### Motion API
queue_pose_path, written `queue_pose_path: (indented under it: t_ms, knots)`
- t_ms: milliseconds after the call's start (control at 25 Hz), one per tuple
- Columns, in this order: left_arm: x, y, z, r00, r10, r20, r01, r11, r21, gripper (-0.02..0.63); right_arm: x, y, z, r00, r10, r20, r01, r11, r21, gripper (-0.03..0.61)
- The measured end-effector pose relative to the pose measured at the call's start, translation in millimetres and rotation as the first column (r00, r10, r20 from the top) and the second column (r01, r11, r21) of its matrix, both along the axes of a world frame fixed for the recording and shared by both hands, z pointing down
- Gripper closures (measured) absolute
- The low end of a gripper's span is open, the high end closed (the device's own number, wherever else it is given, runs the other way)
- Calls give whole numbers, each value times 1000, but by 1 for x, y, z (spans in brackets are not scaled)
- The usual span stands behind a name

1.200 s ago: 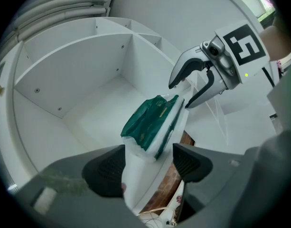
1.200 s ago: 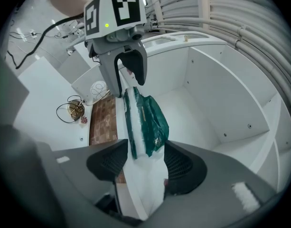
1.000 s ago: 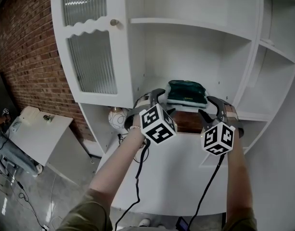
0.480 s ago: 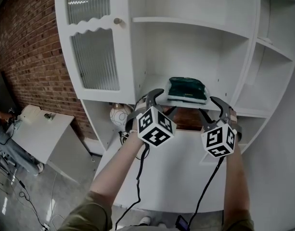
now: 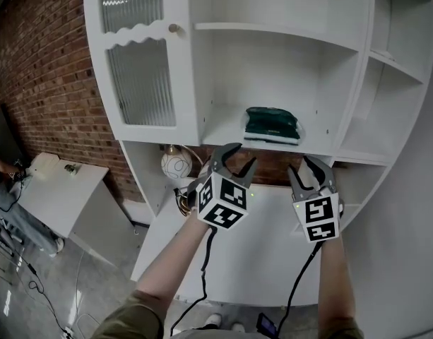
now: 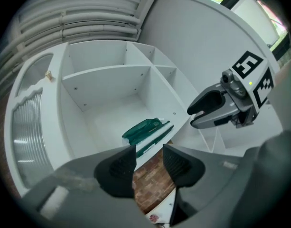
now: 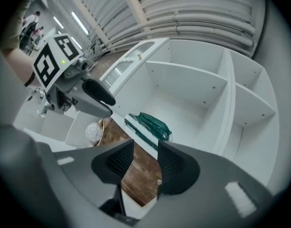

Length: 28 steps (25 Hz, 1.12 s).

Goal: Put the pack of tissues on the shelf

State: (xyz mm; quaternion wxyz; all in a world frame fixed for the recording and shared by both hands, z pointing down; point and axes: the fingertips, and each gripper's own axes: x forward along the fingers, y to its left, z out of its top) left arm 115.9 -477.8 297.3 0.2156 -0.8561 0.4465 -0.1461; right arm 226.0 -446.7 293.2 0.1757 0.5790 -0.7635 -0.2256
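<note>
Green pack of tissues [image 5: 272,124], flat on shelf [image 5: 220,130] (near front edge)

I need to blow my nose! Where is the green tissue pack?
In the head view, the tissue pack lies on the white shelf, near its front edge, right of the glass door.

The white shelf [image 5: 222,128] carries one dark green pack of tissues [image 5: 272,123], which lies flat close to the shelf's front edge.
</note>
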Motion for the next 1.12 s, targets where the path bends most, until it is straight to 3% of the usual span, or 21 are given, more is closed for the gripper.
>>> queue_pose_path:
  t_ms: [120,280,560,1120]
  knots:
    - [-3,11,4,998,-3,-58,3,1000,4,461,-1,12,6,988,-21,151,27,999,-37,426]
    - [-5,25,22,994,-4,-111,1,1000,-31,473,-6,30,13,942,-45,332,73,995,-73,431]
    - [-11,46,47,972,-25,-233,3,995,-97,493,-12,52,32,923,-13,385,45,996,-75,465]
    - [-31,79,74,940,-74,-333,25,988,-150,515,-14,87,67,870,16,493,35,995,-93,499]
